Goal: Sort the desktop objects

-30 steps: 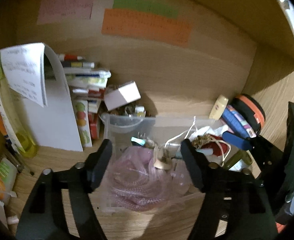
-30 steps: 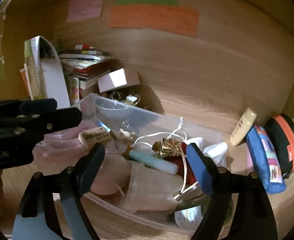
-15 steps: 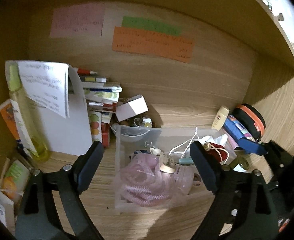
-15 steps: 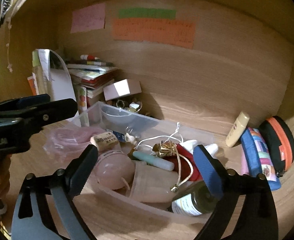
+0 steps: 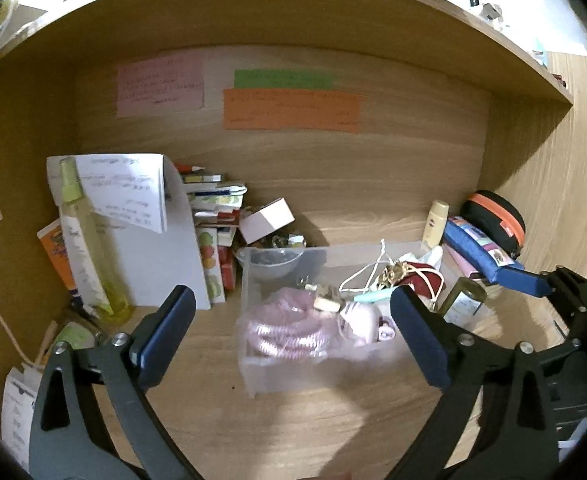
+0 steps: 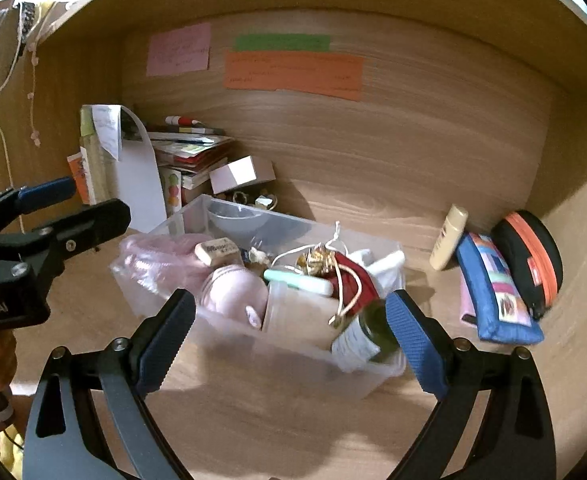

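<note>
The bin point(image 6: 229, 344) is a clear plastic box that stands on the desk point(image 6: 253, 420) ahead of both grippers, filled to above its rim.

Left gripper point(image 5: 293, 336): the jaws are opening and already stand wide. Nothing lies between the pads; the bin's near-left corner sits beyond the fingertips.

Right gripper point(image 6: 291, 338): the jaws stand wide and hold nothing. The bin's near wall lies just past the fingertips, between them.

Handling, as judged from the load:
- Bin: thin walls are likely to flex and are smooth, so the pads may slip. Take it at the rim near a corner, one gripper per end.
- Bottle point(image 6: 367, 334): probably glass, heavy and fragile. It leans at the near-right corner, next to the right finger. Grip the body, not the neck.
- Pink bag point(image 5: 289, 328): soft and light; it will deform. Pinch a fold.
- Cord point(image 6: 349, 280): loose loops may snag the neighbouring items when one is lifted.

The pouch point(image 6: 493, 292) and case point(image 6: 533, 256) lie well to the right of the right finger.
</note>
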### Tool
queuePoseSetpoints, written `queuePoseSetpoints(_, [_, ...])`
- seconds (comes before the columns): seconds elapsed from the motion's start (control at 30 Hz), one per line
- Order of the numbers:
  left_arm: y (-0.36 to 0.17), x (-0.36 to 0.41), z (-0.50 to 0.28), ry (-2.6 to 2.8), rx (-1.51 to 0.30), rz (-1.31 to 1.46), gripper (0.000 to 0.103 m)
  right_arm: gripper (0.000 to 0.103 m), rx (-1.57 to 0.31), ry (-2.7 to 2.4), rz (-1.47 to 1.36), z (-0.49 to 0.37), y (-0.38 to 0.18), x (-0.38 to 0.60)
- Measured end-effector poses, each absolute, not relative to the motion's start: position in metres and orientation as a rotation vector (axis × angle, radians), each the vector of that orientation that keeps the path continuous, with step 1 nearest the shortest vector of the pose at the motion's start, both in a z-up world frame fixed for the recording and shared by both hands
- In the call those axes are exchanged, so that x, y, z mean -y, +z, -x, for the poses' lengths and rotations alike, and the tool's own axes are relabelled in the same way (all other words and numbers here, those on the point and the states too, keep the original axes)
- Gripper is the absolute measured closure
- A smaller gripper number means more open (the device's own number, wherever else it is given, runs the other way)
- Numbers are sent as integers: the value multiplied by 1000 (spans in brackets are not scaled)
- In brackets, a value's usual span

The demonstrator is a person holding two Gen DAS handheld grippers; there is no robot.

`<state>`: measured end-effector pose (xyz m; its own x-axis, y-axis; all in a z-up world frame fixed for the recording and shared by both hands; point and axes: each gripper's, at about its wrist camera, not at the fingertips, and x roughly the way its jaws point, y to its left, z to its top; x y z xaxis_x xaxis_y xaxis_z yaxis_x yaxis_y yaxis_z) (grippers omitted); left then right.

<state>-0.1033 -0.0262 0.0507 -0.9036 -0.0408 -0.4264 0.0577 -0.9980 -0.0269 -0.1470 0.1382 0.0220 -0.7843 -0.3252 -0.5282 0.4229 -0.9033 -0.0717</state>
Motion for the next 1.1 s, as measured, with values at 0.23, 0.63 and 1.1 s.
queuePoseSetpoints(0.23, [42, 24, 85, -2966, -65, -701, 4, 7, -240, -2628, -717, 123, 20, -148])
queuePoseSetpoints(0.63, [27, 10, 66, -2936, -29, -705, 4, 6, -200, -2649, -687, 89, 16, -163])
queuePoseSetpoints(1.1, [12, 1, 61, -2949, -82, -743, 4, 0, -152, -2687, -665, 79, 11, -176])
